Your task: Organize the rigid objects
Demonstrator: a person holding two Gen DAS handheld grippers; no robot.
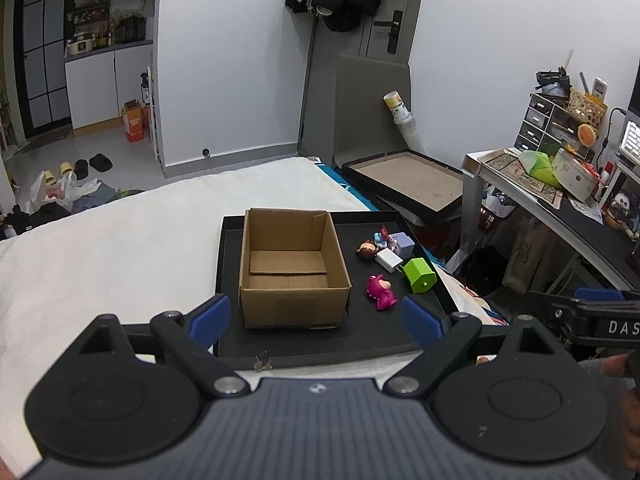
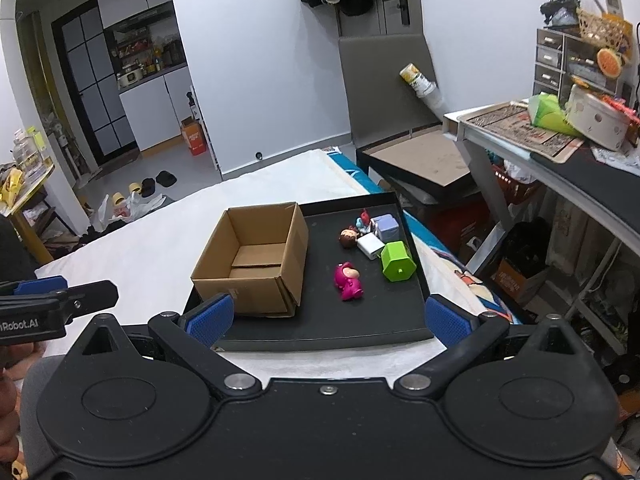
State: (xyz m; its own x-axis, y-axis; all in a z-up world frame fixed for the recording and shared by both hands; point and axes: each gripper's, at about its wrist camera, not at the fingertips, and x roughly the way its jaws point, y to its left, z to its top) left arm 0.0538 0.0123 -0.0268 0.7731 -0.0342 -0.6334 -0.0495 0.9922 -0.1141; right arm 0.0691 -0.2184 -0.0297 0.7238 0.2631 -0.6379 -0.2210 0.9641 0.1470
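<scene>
Your right gripper (image 2: 328, 314) hangs wide and empty just short of the tray (image 2: 328, 328); the pink toy (image 2: 349, 276) lies straight ahead and nearest, long axis running away from you. Your left gripper (image 1: 316, 316), equally wide and empty, faces the empty box (image 1: 294, 264). The box wall stands left of the toy, with bare tray between.
</scene>
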